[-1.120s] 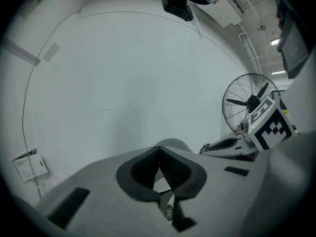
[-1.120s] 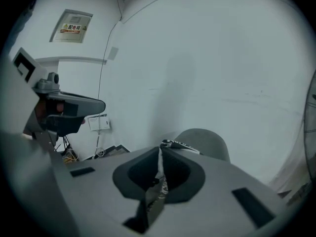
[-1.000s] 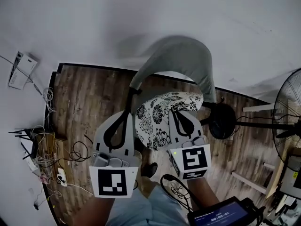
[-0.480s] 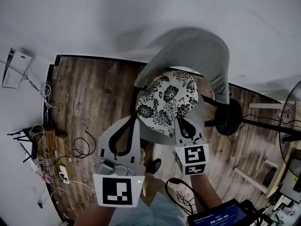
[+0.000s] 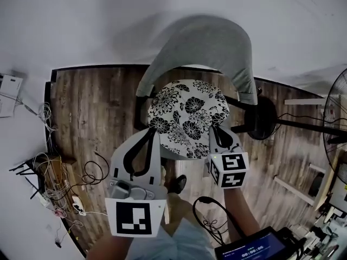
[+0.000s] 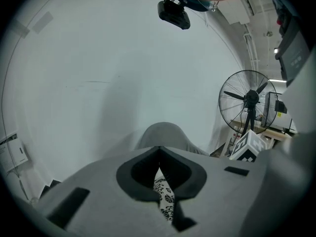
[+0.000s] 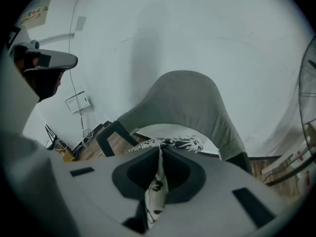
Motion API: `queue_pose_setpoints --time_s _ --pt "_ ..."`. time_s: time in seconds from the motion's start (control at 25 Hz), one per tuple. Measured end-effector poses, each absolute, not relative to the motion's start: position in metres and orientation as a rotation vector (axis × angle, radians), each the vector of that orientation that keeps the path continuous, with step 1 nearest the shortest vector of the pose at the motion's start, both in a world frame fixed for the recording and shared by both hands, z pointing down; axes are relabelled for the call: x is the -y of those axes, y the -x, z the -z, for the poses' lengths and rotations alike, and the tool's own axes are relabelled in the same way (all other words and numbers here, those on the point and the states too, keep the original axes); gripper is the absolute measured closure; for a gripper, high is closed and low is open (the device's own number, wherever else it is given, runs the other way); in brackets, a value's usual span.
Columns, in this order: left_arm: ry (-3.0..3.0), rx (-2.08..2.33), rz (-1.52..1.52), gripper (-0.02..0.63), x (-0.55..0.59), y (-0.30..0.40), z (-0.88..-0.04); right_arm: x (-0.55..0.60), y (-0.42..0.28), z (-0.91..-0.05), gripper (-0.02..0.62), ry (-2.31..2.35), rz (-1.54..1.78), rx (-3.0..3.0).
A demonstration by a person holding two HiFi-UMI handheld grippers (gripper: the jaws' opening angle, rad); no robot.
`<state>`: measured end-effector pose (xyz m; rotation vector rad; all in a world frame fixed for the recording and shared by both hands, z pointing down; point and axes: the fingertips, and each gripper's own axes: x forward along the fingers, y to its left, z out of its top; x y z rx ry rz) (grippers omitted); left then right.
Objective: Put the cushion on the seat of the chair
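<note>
A round white cushion with a black flower print (image 5: pixel 187 118) lies over the seat of the grey chair (image 5: pixel 203 47), in front of its curved backrest. My left gripper (image 5: pixel 153 131) is shut on the cushion's near left edge. My right gripper (image 5: pixel 217 131) is shut on its near right edge. In the left gripper view a fold of the printed cushion (image 6: pixel 165 196) is pinched in the left gripper (image 6: pixel 159 149), with the chair's backrest (image 6: pixel 163 135) beyond. In the right gripper view the cushion (image 7: pixel 170 143) runs from the right gripper (image 7: pixel 160 149) toward the chair's backrest (image 7: pixel 190 102).
The chair stands on a wooden floor (image 5: pixel 92 112) against a white wall. A standing fan (image 5: pixel 339 123) is at the right, its black round base (image 5: pixel 263 121) beside the chair. Tangled cables (image 5: pixel 54 183) lie at the left. A tablet (image 5: pixel 255 248) hangs near my body.
Both grippers have come down with the cushion. It has swung from hanging tilted in front of the chair to lying spread over the seat.
</note>
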<state>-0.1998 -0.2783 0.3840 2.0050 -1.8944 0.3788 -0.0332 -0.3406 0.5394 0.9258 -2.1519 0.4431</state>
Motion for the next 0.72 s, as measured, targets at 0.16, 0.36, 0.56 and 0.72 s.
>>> queue_pose_setpoints --time_s 0.16,0.36,0.56,0.72 --pt "-2.041 1.852 -0.385 0.597 0.289 0.180 -0.391 0.337 0.005 -0.566 0.571 -0.951 -0.548 2.094" --pt "-2.064 1.787 -0.408 0.597 0.299 0.155 -0.405 0.340 -0.027 -0.587 0.566 -0.996 -0.562 2.071" --pt "-2.089 1.720 -0.441 0.597 0.308 0.134 -0.423 0.349 -0.052 -0.610 0.557 -1.017 -0.557 2.058" --pt "-2.119 1.663 -0.473 0.597 0.312 0.122 -0.440 0.352 -0.068 -0.634 0.544 -1.047 -0.550 2.032"
